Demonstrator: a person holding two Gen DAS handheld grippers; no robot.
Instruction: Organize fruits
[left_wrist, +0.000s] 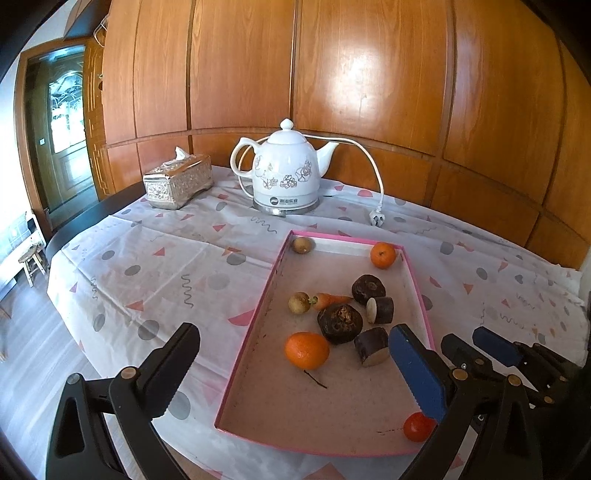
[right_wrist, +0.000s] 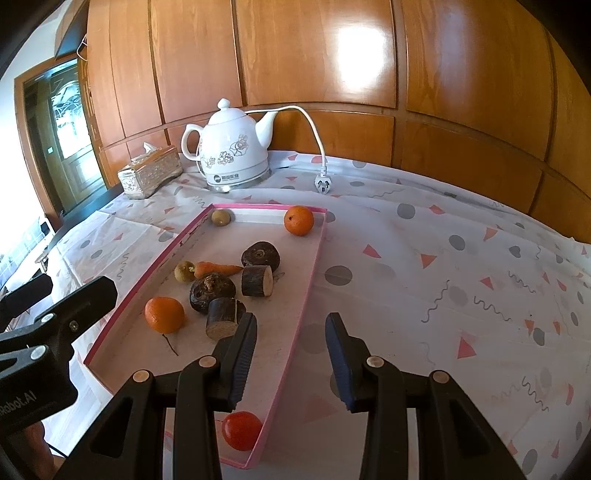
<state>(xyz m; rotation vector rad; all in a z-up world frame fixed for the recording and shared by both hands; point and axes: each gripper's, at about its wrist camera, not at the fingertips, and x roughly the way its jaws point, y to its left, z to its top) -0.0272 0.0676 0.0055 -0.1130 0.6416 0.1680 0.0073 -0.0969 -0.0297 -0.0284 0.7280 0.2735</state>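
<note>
All fruit lies in tray mid-bench, scattered: oranges, tomato, carrot. Left tool spread, empty; right tool likewise. Sorting stage unclear.

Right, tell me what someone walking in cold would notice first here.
The shallow pink-rimmed tray in the middle of the patterned tablecloth, scattered with produce: two oranges, a small carrot and dark round tubers. Behind it, against the wood-panelled wall, stands a white flowered kettle with its plug lying loose, and a silver tissue box to its left. Both the left gripper and the right gripper hover open at the tray's near end.
</note>
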